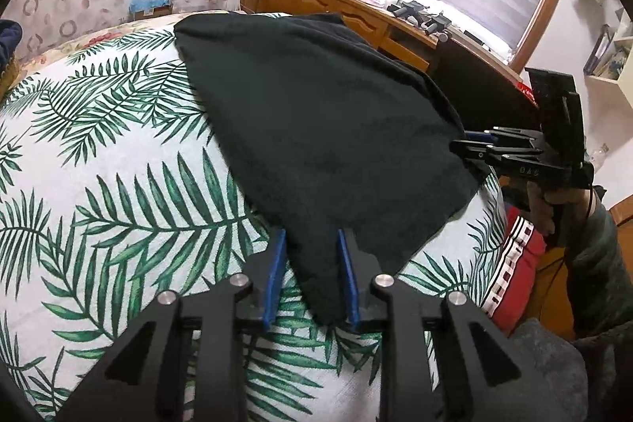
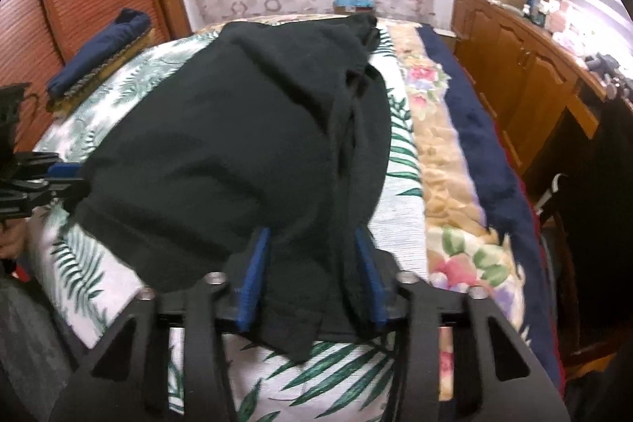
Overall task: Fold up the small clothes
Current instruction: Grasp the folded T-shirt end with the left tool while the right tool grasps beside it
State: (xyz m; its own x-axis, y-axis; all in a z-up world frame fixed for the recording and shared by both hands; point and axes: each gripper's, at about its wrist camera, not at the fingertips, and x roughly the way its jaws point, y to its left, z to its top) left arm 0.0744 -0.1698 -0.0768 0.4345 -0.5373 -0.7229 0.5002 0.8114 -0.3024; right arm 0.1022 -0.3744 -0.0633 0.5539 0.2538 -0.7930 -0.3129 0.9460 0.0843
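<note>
A black garment point(image 1: 316, 113) lies spread on the palm-leaf bedspread point(image 1: 118, 184). My left gripper point(image 1: 310, 244) has its blue pads either side of the garment's near corner, with a gap showing at each pad. In the right wrist view the same garment point(image 2: 237, 145) fills the middle, with a strap or seam hanging down it. My right gripper point(image 2: 312, 240) straddles a bunched edge of the garment, jaws apart with cloth between them. The right gripper also shows in the left wrist view point(image 1: 470, 145) at the garment's right corner.
A wooden dresser point(image 1: 336, 6) with clutter runs under the window. A folded navy cloth on a cushion point(image 2: 99, 54) sits at the bed's far left. A floral blanket with navy edge point(image 2: 467, 145) covers the bed's right side. A red patterned pillow point(image 1: 514, 263) lies by the bed edge.
</note>
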